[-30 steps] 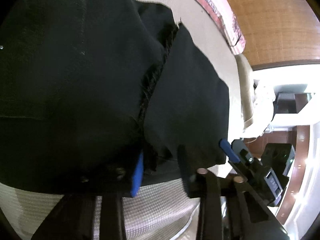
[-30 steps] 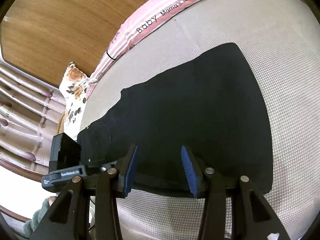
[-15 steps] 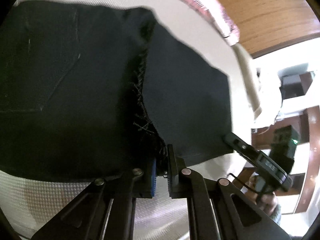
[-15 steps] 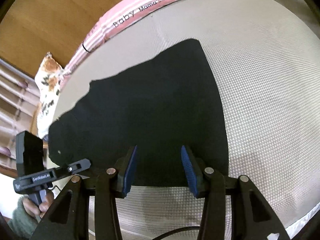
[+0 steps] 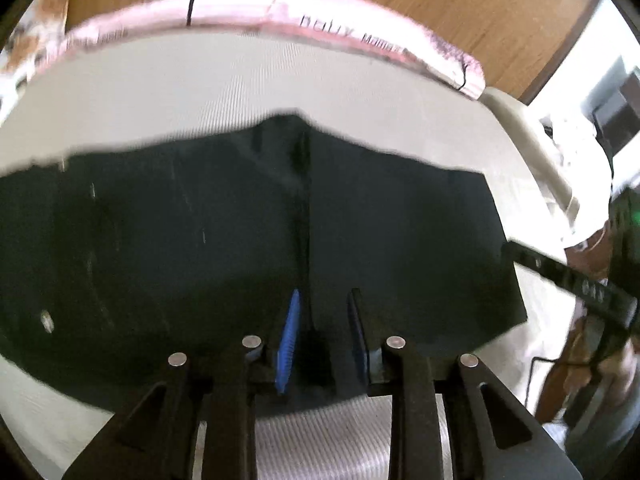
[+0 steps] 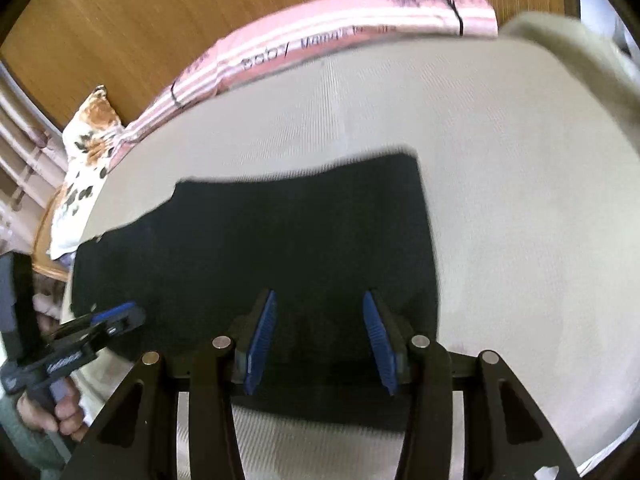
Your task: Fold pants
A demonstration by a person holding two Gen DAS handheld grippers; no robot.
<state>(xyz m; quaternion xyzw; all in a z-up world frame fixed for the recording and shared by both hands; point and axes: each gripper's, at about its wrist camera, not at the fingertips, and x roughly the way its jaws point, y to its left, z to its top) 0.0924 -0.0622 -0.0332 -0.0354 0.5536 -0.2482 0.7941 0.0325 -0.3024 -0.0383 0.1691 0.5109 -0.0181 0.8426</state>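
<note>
**Ana:** Left wrist view first. The left tool (image 5: 322,336) has its blue-padded jaws opening, and I see no cloth pinched between them. It hangs just over the near edge of the black fabric pants (image 5: 248,248), above a dark vertical fold line. I'd guess it is letting go because that layer now lies where it should.

**Ben:** And the right tool (image 6: 320,340)?

**Ana:** Released, its jaws apart over the near edge of the same pants, gripping nothing. The pants lie flat as a wide dark panel on the cream textured mattress (image 6: 520,200), in what looks like a partly folded stack.

**Ben:** Why both at the near edge?

**Ana:** Probably to take that hem together for the next fold. Beyond sit a pink striped cushion (image 6: 340,40) and the wooden headboard (image 6: 140,20).
</note>
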